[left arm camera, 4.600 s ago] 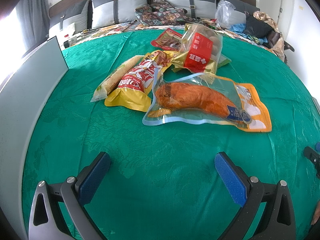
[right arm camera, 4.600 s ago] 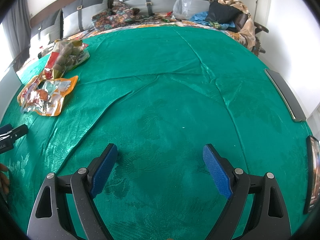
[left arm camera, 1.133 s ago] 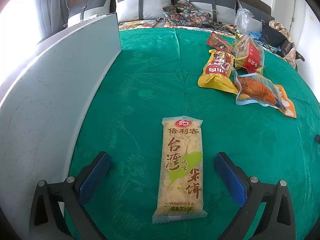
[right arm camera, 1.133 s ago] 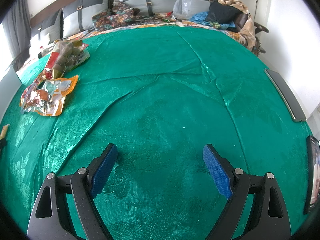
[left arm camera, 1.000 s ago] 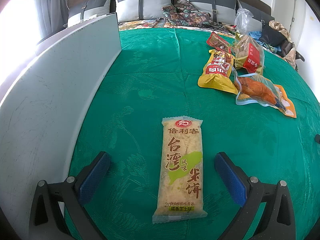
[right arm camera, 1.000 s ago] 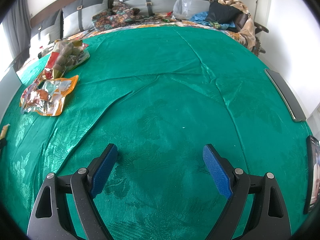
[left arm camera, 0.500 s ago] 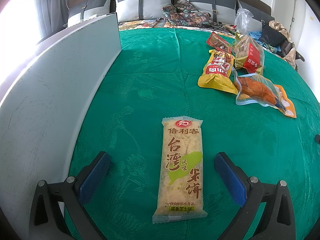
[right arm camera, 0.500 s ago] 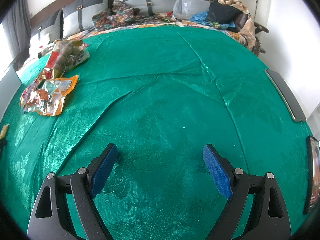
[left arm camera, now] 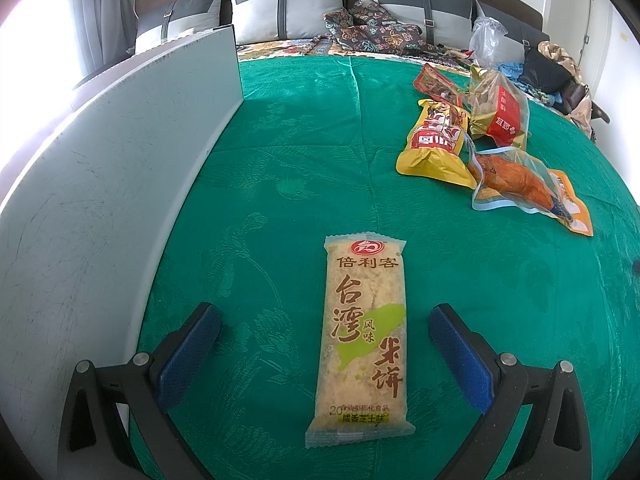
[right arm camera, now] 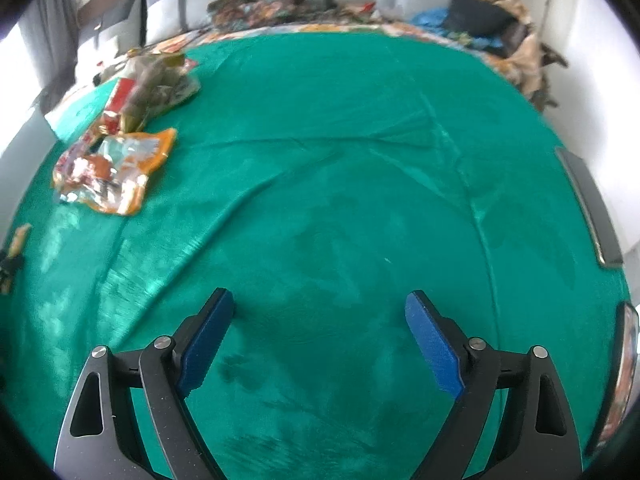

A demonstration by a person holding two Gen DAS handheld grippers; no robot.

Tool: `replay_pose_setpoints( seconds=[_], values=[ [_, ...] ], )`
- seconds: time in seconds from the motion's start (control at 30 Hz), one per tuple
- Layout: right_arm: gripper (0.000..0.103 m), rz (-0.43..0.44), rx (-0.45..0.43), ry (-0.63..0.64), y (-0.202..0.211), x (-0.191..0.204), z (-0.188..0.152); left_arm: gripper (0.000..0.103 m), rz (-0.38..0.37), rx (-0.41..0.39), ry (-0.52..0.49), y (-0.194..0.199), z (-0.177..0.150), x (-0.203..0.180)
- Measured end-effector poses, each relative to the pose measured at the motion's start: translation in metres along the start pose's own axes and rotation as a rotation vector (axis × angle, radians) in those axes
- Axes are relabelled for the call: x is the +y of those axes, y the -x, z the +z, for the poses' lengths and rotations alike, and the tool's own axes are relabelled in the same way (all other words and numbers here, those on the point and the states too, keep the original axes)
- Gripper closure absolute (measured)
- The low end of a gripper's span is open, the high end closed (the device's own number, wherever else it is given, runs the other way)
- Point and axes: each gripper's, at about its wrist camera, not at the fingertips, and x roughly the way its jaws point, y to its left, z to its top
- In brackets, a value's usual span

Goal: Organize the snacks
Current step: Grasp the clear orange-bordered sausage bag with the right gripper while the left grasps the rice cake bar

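1. Left wrist view: the left claw [left arm camera: 325, 344] is spread wide and holds nothing. The rice cracker pack [left arm camera: 362, 340] lies flat on the green cloth [left arm camera: 280, 152] between the fingers, touching neither, its long axis running 12 to 6 along the claw's reach. A pale board [left arm camera: 100, 184] stands at 9 o'clock. The other snacks sit well apart at 1 to 2 o'clock: the yellow bag [left arm camera: 436, 144], the clear bag with red label [left arm camera: 500, 116], the red packet [left arm camera: 436, 82] and the orange pouch [left arm camera: 524, 184].

2. Right wrist view: the right claw [right arm camera: 320, 338] is also spread and empty, over bare cloth. The orange pouch [right arm camera: 116, 172] and clear bag [right arm camera: 148, 84] lie at 10 to 11 o'clock. The left claw appears nearer the remaining pile.
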Motion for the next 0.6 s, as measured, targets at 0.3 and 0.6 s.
replay_pose_setpoints(
  seconds=[0.3, 0.6],
  values=[
    [0.013, 0.265, -0.076, 0.253, -0.007, 0.124, 0.097, 0.000, 0.000, 0.000, 0.000, 0.000, 0.000, 0.000],
    [0.013, 0.286, 0.024, 0.294, -0.055, 0.157, 0.141, 0.000, 0.000, 0.000, 0.000, 0.000, 0.000, 0.000]
  ],
)
